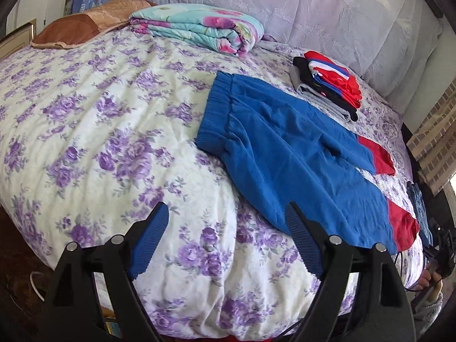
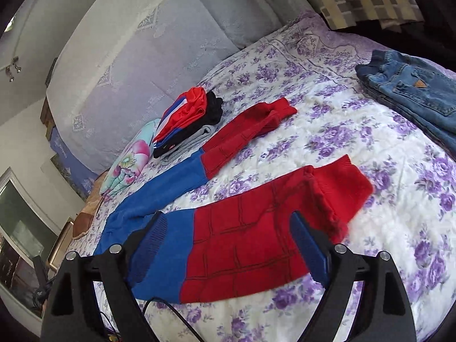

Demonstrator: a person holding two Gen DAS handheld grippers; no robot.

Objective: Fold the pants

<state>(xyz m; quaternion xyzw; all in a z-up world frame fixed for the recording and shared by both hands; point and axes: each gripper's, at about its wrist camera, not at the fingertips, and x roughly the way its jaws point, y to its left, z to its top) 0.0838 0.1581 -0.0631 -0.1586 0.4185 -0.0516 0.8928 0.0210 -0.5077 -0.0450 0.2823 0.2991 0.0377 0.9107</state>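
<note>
Now blue-and-red pants (image 1: 287, 148) lie flat, legs apart, near bed (image 1: 114, 131) front edge. Left gripper (image 1: 225, 228) and right gripper (image 2: 228, 233) fingers wide open, empty.

We see a bed (image 1: 99, 119) under a white quilt with purple flowers, its pale padded headboard (image 1: 313, 8) at the far side. A brick-patterned wall (image 1: 436, 142) stands right; a brown pillow (image 1: 71, 31) lies far left in daylight.

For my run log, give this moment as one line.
stage: pants spread flat on bed, unfolded | left gripper: open, empty | right gripper: open above red leg | folded stack: beside pants
</note>
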